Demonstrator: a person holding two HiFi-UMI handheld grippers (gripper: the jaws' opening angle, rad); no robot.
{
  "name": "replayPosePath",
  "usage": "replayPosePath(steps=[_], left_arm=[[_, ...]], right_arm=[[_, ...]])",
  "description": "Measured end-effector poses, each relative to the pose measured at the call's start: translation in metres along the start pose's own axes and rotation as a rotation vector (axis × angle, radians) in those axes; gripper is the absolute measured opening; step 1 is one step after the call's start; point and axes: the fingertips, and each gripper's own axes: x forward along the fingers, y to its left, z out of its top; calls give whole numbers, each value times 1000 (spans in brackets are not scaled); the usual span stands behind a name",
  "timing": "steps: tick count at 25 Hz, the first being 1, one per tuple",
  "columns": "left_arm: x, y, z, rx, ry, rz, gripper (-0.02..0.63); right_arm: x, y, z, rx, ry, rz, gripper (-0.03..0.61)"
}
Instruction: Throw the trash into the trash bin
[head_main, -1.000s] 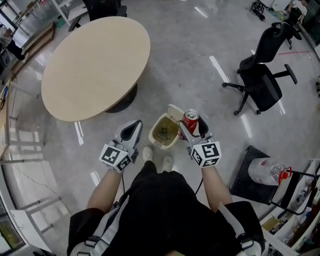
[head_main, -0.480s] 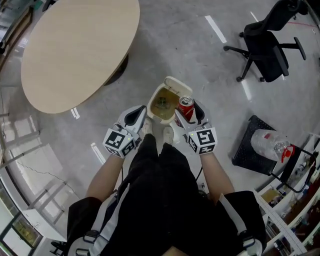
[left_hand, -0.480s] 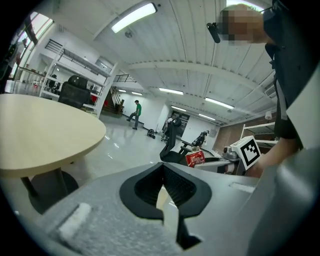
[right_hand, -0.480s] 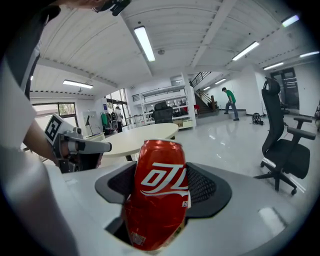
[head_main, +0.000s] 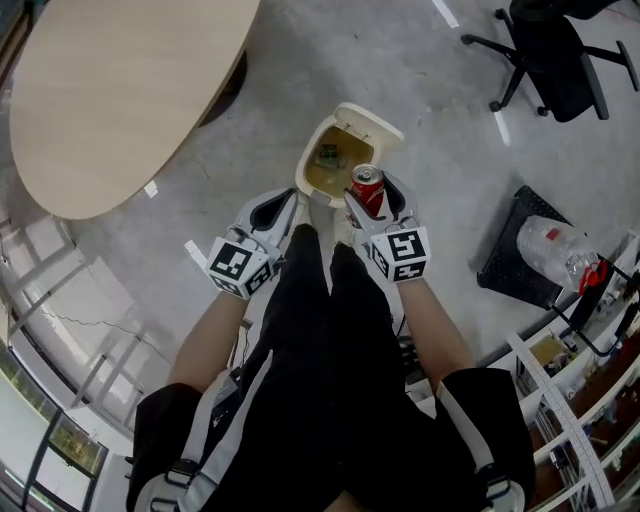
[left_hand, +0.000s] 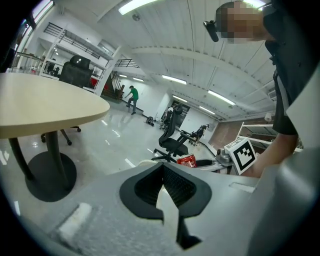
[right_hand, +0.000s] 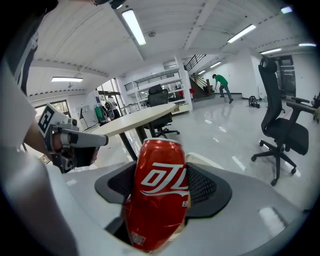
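The cream trash bin (head_main: 318, 160) stands on the floor with its lid (head_main: 368, 123) flipped open, some litter inside. My right gripper (head_main: 372, 203) is shut on a red drinks can (head_main: 367, 189), held upright just over the bin's near right rim. In the right gripper view the can (right_hand: 158, 195) fills the space between the black pads (right_hand: 202, 186). My left gripper (head_main: 284, 204) hangs to the bin's near left, its pads (left_hand: 175, 186) meeting with nothing between them. From the left gripper view the can (left_hand: 187, 160) shows at the right.
A round beige table (head_main: 110, 90) stands at the left on a black pedestal (left_hand: 47, 175). A black office chair (head_main: 550, 55) is at the far right. A black mat with a plastic bottle (head_main: 555, 250) lies right of me. My shoes (head_main: 305, 238) are just before the bin.
Both grippers have come down toward the floor. The can has moved from beside the bin to over its near right rim, and the bin now sits closer under the grippers.
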Motion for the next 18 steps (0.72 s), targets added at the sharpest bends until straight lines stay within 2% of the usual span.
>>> replayPosePath(steps=[5, 13, 14, 15, 18], left_arm=[[4, 2, -20, -17, 50, -20, 3], [9, -5, -16, -54, 34, -48, 3], [9, -4, -15, -58, 31, -43, 3], [8, -3, -13, -63, 27, -40, 3], [5, 0, -14, -82, 23, -33, 3]], right_arm=[[20, -9, -30, 39, 63, -39, 311], [47, -12, -41, 61, 126, -43, 314], [50, -12, -42, 72, 137, -42, 344], [52, -12, -42, 88, 146, -39, 422], [56, -9, -41, 100, 152, -26, 425]])
